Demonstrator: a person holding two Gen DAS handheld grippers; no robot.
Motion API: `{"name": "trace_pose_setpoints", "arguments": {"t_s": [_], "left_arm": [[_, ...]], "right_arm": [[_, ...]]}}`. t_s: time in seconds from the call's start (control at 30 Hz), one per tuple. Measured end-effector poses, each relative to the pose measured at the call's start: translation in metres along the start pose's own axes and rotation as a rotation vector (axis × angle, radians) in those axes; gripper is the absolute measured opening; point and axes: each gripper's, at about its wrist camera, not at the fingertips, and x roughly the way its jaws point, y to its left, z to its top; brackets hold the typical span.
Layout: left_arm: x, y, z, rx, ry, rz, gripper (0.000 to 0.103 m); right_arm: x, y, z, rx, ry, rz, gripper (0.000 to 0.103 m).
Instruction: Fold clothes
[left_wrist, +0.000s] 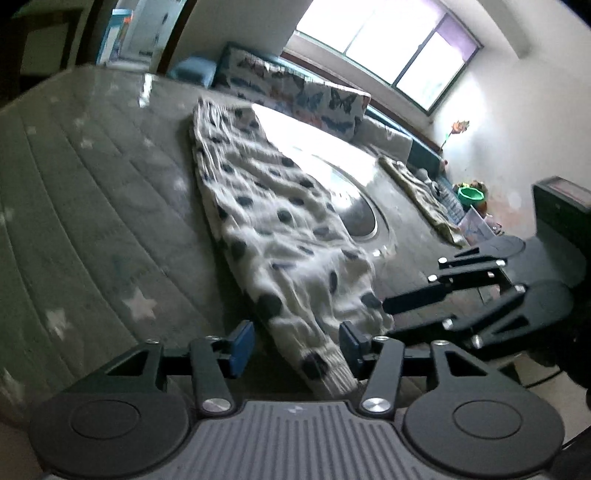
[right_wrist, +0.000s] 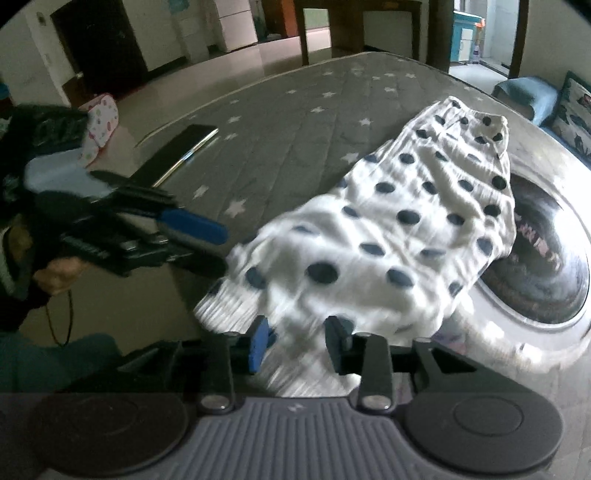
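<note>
A white garment with dark polka dots (left_wrist: 280, 221) lies as a long folded strip on a grey star-patterned mattress (left_wrist: 92, 206). Its ribbed hem (left_wrist: 328, 373) points toward me. My left gripper (left_wrist: 295, 347) stands open at that hem, the cloth lying between its blue pads without being pinched. In the right wrist view the garment (right_wrist: 406, 229) spreads ahead. My right gripper (right_wrist: 297, 343) is open over its near edge, with blurred cloth between the fingers. Each gripper shows in the other's view: the right gripper (left_wrist: 391, 319) beside the garment's right edge, the left gripper (right_wrist: 221, 251) at its near left corner, held by a hand.
A dark flat slab (right_wrist: 173, 155) lies on the mattress to the left. A shiny round emblem (right_wrist: 535, 258) sits partly under the garment. A beige cloth (left_wrist: 424, 195) lies at the far right edge. Butterfly-print cushions (left_wrist: 295, 92) line the wall under the window.
</note>
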Motion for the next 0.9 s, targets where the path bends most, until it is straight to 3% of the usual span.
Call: {"name": "trace_pose_setpoints", "arguments": {"t_s": [0.23, 0.27, 0.33, 0.43, 0.57, 0.73, 0.83, 0.9], "left_arm": [[0.008, -0.005, -0.009, -0.051, 0.051, -0.032, 0.054], [0.008, -0.007, -0.010, -0.051, 0.054, -0.029, 0.051], [0.009, -0.009, -0.011, -0.051, 0.064, -0.025, 0.034], [0.006, -0.011, -0.008, -0.057, 0.061, -0.025, 0.021], [0.001, -0.020, 0.001, -0.045, 0.040, -0.044, 0.015], [-0.004, -0.030, 0.015, -0.034, 0.014, -0.079, 0.014], [-0.006, -0.033, 0.020, -0.036, 0.003, -0.098, 0.013], [-0.006, -0.033, 0.021, -0.039, 0.002, -0.104, 0.013]], "right_arm": [[0.004, 0.027, -0.020, -0.072, -0.016, -0.006, 0.042], [0.005, 0.030, -0.021, -0.075, -0.022, -0.005, 0.042], [0.006, 0.033, -0.023, -0.083, -0.035, -0.011, 0.042], [0.006, 0.039, -0.025, -0.099, -0.058, -0.028, 0.043], [0.009, 0.047, -0.027, -0.123, -0.083, -0.053, 0.048], [0.014, 0.056, -0.032, -0.154, -0.127, -0.166, 0.049], [0.016, 0.058, -0.034, -0.161, -0.146, -0.208, 0.043], [0.017, 0.061, -0.037, -0.187, -0.144, -0.245, 0.032]]}}
